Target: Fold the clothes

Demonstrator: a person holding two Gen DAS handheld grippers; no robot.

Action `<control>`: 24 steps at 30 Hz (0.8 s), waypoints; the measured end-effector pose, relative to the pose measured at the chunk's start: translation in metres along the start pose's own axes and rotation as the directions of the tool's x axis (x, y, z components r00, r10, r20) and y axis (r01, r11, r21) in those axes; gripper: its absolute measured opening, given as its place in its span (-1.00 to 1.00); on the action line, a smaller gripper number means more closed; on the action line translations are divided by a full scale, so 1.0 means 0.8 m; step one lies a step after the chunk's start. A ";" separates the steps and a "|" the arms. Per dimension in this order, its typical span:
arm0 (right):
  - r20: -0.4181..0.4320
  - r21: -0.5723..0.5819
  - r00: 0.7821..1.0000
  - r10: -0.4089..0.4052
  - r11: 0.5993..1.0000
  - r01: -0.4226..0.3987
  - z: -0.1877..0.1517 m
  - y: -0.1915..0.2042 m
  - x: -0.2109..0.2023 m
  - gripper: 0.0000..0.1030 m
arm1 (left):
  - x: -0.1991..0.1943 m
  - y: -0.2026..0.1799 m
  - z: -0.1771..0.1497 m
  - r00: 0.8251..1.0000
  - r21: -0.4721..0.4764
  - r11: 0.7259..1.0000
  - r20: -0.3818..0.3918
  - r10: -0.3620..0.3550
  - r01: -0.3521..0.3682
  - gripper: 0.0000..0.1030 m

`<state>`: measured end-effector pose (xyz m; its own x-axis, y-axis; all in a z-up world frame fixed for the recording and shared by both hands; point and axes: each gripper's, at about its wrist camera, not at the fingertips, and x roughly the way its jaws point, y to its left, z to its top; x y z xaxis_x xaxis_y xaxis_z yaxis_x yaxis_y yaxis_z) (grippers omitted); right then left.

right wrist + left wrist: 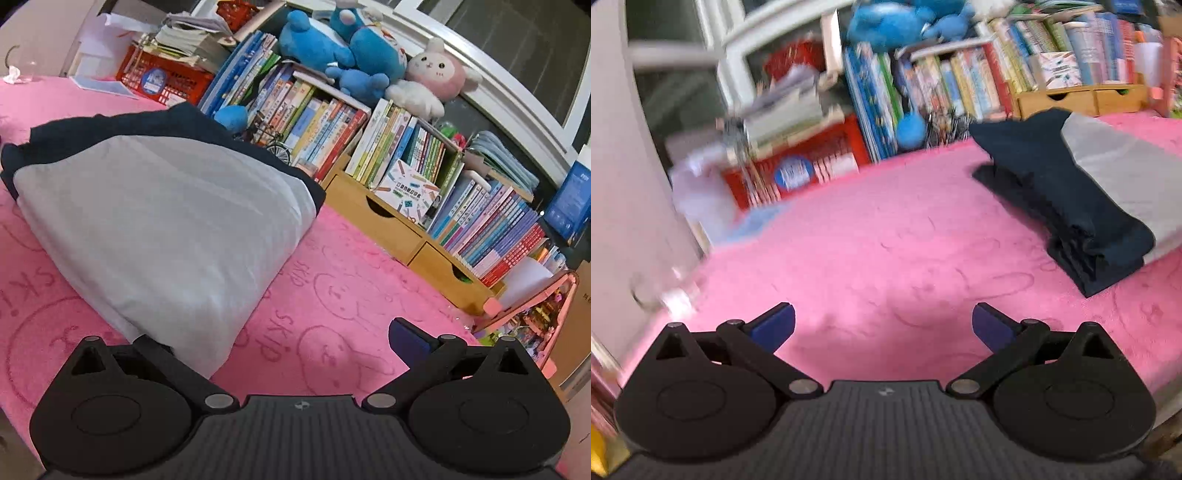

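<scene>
A folded stack of clothes lies on the pink blanket [886, 240]: a grey garment [159, 221] on top of dark navy garments [1052, 192]. In the left wrist view the stack sits at the right, apart from my left gripper [882, 325], which is open and empty above the blanket. In the right wrist view my right gripper [284, 343] is open; its left finger is hidden under the near corner of the grey garment, and its right finger [410, 341] is over the pink blanket [332, 295].
Rows of books [332, 125] and wooden drawers [388, 221] line the far edge, with blue plush toys [332, 44] and a pink plush [436, 70] on top. A red crate [798, 162] with papers stands at the left corner. A white wall [620, 166] is at far left.
</scene>
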<state>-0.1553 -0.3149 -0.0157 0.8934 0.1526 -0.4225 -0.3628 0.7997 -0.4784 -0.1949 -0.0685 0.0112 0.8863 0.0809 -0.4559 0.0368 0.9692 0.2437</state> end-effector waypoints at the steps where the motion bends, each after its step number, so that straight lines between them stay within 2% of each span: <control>1: 0.002 0.009 1.000 0.015 1.000 -0.015 0.000 -0.002 -0.001 0.99 | -0.005 -0.009 0.003 1.000 0.038 0.999 0.022 -0.013 0.012 1.00; 4: 0.007 0.076 0.995 0.096 0.992 -0.096 0.006 -0.014 -0.004 0.98 | -0.018 -0.036 0.012 0.995 0.151 0.988 0.084 -0.056 0.043 1.00; 6: 0.007 0.114 0.993 0.122 0.986 -0.122 0.009 -0.022 -0.004 0.98 | -0.028 -0.055 0.019 0.989 0.227 0.972 0.122 -0.089 0.060 1.00; 11: -0.040 0.150 0.988 0.150 0.978 -0.142 0.001 -0.034 -0.013 0.98 | -0.051 -0.100 0.034 0.962 0.412 0.907 0.204 -0.181 0.083 1.00; 15: -0.032 0.209 0.989 0.147 0.968 -0.137 -0.021 -0.039 -0.028 0.92 | -0.039 -0.128 0.037 0.952 0.496 0.860 0.193 -0.239 0.115 1.00; 17: -0.022 0.289 0.977 0.210 0.937 -0.195 -0.026 -0.047 -0.025 0.57 | -0.033 -0.142 0.037 0.947 0.535 0.835 0.183 -0.266 0.131 1.00; 19: -0.002 0.382 0.951 0.311 0.879 -0.286 -0.027 -0.055 -0.019 -0.19 | -0.026 -0.156 0.038 0.941 0.572 0.807 0.172 -0.292 0.146 1.00; 22: 0.027 0.531 0.908 0.419 0.763 -0.368 -0.023 -0.067 -0.007 -0.62 | -0.016 -0.177 0.040 0.931 0.626 0.762 0.153 -0.331 0.168 1.00; 24: 0.047 0.609 0.886 0.462 0.689 -0.392 -0.020 -0.077 0.000 -0.62 | -0.010 -0.192 0.038 0.926 0.666 0.726 0.143 -0.349 0.171 1.00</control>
<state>-0.1375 -0.3737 0.0013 0.6365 0.5317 -0.5587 -0.4387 0.8454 0.3048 -0.1933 -0.2254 0.0033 0.8742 -0.2967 -0.3845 0.4853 0.5629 0.6691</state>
